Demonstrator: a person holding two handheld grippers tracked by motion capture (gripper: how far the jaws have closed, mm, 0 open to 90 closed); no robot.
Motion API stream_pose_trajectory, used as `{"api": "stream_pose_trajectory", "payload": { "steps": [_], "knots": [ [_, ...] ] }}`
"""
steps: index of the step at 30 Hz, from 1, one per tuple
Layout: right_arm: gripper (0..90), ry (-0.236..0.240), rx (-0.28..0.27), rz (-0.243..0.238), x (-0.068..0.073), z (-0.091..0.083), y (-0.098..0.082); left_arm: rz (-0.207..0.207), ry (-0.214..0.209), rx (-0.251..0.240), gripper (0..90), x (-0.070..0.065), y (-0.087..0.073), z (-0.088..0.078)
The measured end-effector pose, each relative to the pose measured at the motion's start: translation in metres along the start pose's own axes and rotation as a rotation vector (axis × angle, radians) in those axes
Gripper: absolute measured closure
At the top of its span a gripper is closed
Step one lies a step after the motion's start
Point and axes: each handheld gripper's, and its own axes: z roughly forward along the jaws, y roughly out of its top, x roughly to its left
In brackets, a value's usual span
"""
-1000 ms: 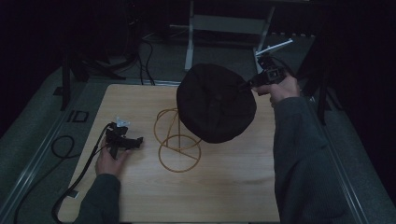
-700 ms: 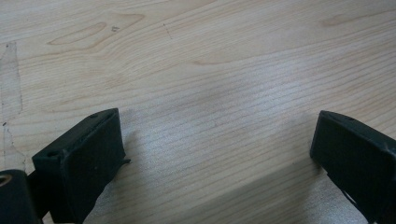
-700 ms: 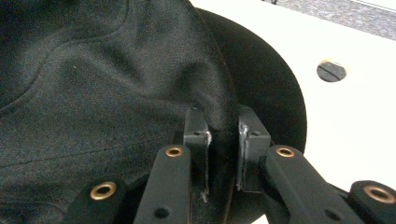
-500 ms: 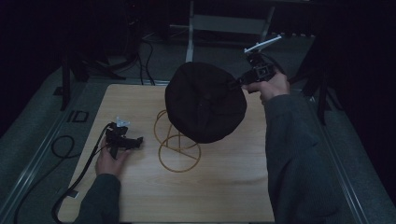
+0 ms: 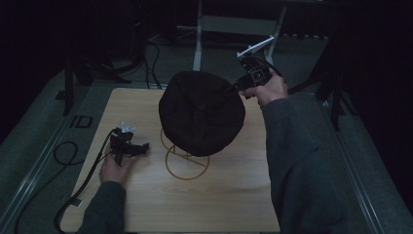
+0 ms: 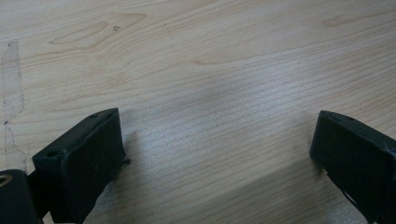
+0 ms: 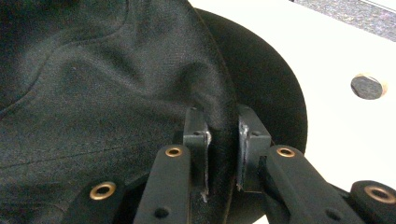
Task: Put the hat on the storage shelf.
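- Dim room; dark floor with cables around a pale wooden table, woodgrain clear in the left gripper view.
- Black hat hangs above the middle of the table, held up off the surface, round crown facing the high camera.
- Right gripper sits at the hat's far right edge, in the person's right hand, forearm and grey sleeve coming in along the table's right side.
- Right gripper view: both black jaws stand close together with a fold of the hat pinched between them — pads pressed flat on the fabric at either side. Firm hold on the cloth.
- Brass-coloured wire stand on the table directly below the hat: a ring base flat on the wood with a looped upright; the upper part is hidden behind the hat, so contact between hat and stand cannot be told.
- Left gripper rests low at the table's left part, in the left hand, well apart from the stand, cable trailing off the near left edge.
- Left gripper view: jaws spread wide — bare wood between them, nothing held.
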Motion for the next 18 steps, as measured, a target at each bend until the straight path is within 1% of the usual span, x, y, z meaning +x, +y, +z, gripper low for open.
{"api": "stream_pose_trajectory", "payload": {
  "steps": [4, 9, 18],
  "knots": [
    [77.6, -0.008, 0.006, -0.007, 0.005, 0.005, 0.003, -0.001, 0.001, -0.002, 2.4, 0.0, 0.0, 0.0],
    [77.6, -0.005, 0.016, -0.013, 0.01, 0.012, 0.006, -0.002, 0.001, -0.003, 2.4, 0.0, 0.0, 0.0],
    [77.4, 0.003, 0.028, -0.014, 0.015, 0.021, 0.007, -0.001, 0.001, -0.003, 2.4, 0.0, 0.0, 0.0]
  ]
}}
